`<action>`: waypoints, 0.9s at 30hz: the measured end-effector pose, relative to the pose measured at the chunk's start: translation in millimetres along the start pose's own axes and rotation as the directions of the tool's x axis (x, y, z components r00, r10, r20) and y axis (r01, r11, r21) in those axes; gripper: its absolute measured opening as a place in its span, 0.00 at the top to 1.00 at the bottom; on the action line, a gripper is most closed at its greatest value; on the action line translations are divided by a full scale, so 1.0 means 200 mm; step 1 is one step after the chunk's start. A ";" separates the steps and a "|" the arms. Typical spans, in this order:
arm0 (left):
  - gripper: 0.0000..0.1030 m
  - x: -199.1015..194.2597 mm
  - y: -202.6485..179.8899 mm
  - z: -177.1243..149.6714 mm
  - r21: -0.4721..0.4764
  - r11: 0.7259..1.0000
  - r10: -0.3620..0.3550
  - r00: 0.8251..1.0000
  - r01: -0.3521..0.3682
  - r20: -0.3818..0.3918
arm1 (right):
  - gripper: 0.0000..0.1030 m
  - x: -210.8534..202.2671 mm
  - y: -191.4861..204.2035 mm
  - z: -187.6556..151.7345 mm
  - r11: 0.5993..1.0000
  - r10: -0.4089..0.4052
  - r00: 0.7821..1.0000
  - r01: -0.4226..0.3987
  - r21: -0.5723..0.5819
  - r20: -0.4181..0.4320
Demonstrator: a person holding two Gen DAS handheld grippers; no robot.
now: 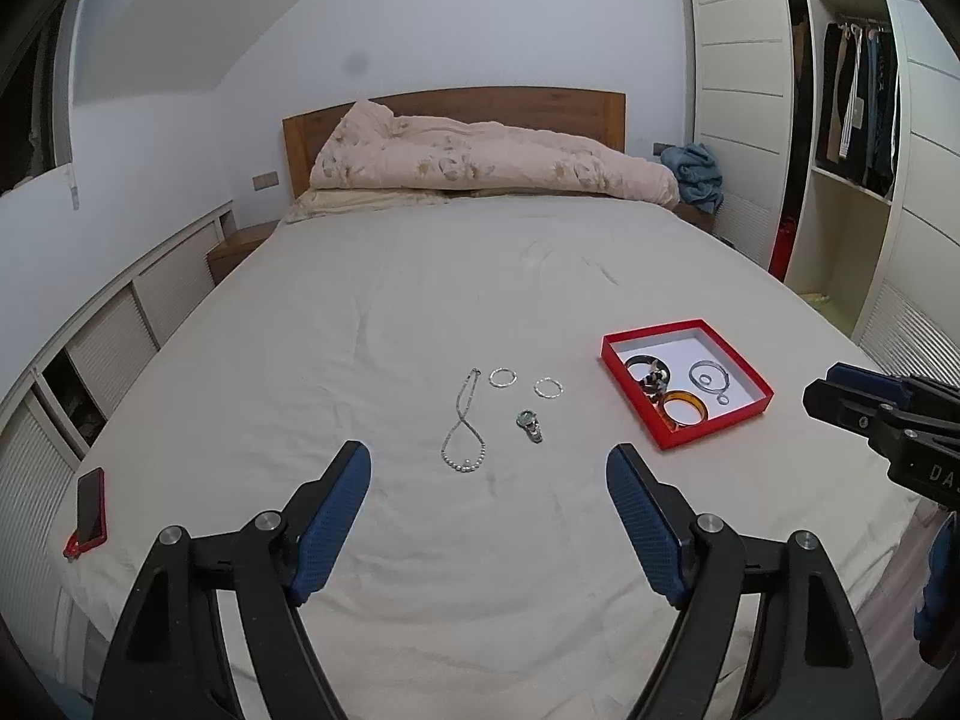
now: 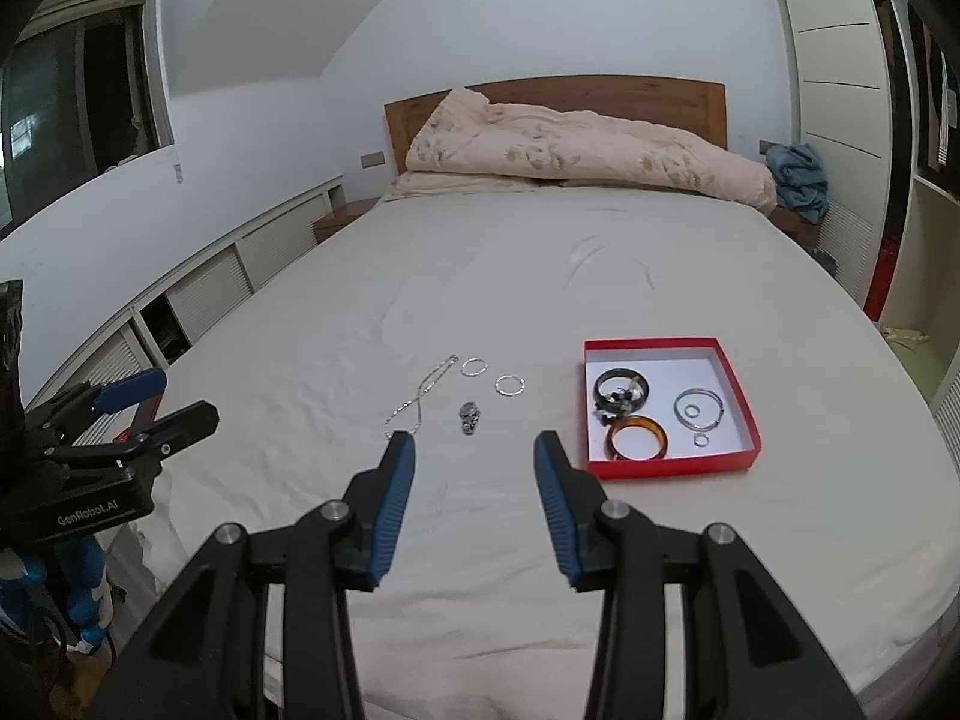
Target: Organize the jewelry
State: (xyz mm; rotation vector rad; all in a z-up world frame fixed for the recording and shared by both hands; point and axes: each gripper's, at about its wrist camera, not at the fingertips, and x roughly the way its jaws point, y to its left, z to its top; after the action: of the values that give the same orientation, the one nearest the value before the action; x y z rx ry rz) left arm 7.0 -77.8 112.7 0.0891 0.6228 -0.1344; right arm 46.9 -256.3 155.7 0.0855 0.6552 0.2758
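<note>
A beaded necklace [image 1: 463, 426] [image 2: 417, 399], two silver hoops [image 1: 502, 377] [image 1: 549, 387] and a small watch [image 1: 530, 425] [image 2: 469, 417] lie on the bed sheet. A red tray [image 1: 624, 372] [image 2: 672, 468] to their right holds an amber bangle [image 1: 684, 410] [image 2: 638, 437], a dark bangle [image 2: 621, 390] and silver rings [image 2: 698, 407]. My left gripper [image 1: 489, 468] is open and empty, just short of the necklace. My right gripper [image 2: 474, 456] is open and empty, just short of the watch.
A red-cased phone [image 1: 91, 507] lies at the bed's left edge. A folded quilt [image 1: 480, 159] and headboard are at the far end. Low cabinets [image 1: 120, 324] run along the left wall. A wardrobe [image 1: 840, 138] stands on the right.
</note>
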 end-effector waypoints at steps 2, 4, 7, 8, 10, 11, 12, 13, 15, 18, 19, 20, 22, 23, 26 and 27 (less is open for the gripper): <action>0.22 -0.01 0.01 0.00 -0.002 1.000 0.005 1.000 -0.005 0.006 | 0.62 0.00 0.01 0.00 1.000 -0.001 1.000 0.001 0.001 0.000; 0.22 -0.01 0.01 -0.01 -0.007 1.000 0.010 1.000 -0.010 0.008 | 0.62 0.00 0.01 0.00 1.000 0.001 1.000 -0.001 0.003 0.001; 0.22 0.00 0.03 -0.01 -0.015 1.000 0.013 1.000 -0.013 0.004 | 0.62 0.01 0.01 -0.01 1.000 -0.001 1.000 0.001 0.004 -0.001; 0.22 0.00 0.03 -0.02 -0.018 1.000 0.014 1.000 -0.014 0.001 | 0.62 0.01 0.02 -0.01 1.000 0.000 1.000 0.000 0.004 -0.001; 0.22 0.01 0.04 -0.02 -0.019 1.000 0.018 1.000 -0.018 -0.004 | 0.62 0.02 0.02 -0.01 1.000 -0.003 1.000 0.003 0.006 -0.002; 0.22 0.02 0.04 -0.02 -0.019 1.000 0.020 1.000 -0.021 -0.006 | 0.62 0.02 0.02 -0.01 1.000 -0.003 1.000 0.003 0.009 -0.004; 0.22 0.03 0.04 -0.02 -0.020 1.000 0.021 1.000 -0.021 -0.008 | 0.62 0.03 0.03 -0.01 1.000 -0.003 1.000 0.003 0.012 -0.005; 0.22 0.03 0.05 -0.03 -0.021 1.000 0.023 1.000 -0.023 -0.012 | 0.62 0.04 0.03 -0.02 1.000 -0.003 1.000 0.003 0.014 -0.008; 0.21 0.05 0.05 -0.03 -0.024 0.999 0.028 0.999 -0.029 -0.020 | 0.62 0.06 0.03 -0.02 1.000 -0.004 1.000 0.004 0.017 -0.016; 0.21 0.09 0.07 -0.03 -0.028 0.999 0.033 0.999 -0.034 -0.037 | 0.62 0.11 0.02 -0.03 1.000 -0.001 0.999 0.001 0.023 -0.034; 0.21 0.11 0.07 -0.03 -0.031 0.999 0.034 0.998 -0.035 -0.043 | 0.62 0.13 0.02 -0.03 1.000 0.002 0.999 -0.001 0.027 -0.042; 0.21 0.12 0.07 -0.03 -0.032 0.999 0.035 0.998 -0.037 -0.049 | 0.62 0.15 0.01 -0.03 1.000 0.003 0.999 -0.001 0.029 -0.048; 0.21 0.15 0.08 -0.04 -0.031 0.999 0.039 0.997 -0.041 -0.063 | 0.62 0.19 0.01 -0.04 0.999 0.005 0.998 -0.002 0.034 -0.063; 0.21 0.17 0.08 -0.04 -0.031 0.999 0.039 0.997 -0.041 -0.071 | 0.62 0.21 0.01 -0.05 0.999 0.006 0.997 -0.003 0.036 -0.072; 0.21 0.23 0.09 -0.05 -0.037 0.999 0.036 0.994 -0.039 -0.099 | 0.62 0.27 0.00 -0.06 0.999 0.008 0.995 -0.004 0.037 -0.094; 0.21 0.25 0.10 -0.05 -0.039 0.998 0.035 0.994 -0.040 -0.107 | 0.62 0.29 0.00 -0.06 0.999 0.008 0.995 -0.004 0.037 -0.099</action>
State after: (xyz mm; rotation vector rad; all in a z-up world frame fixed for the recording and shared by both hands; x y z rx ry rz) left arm 44.0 -61.9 75.4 0.0683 0.7292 -0.0809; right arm 83.1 -239.8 112.6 0.1096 0.7590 0.2750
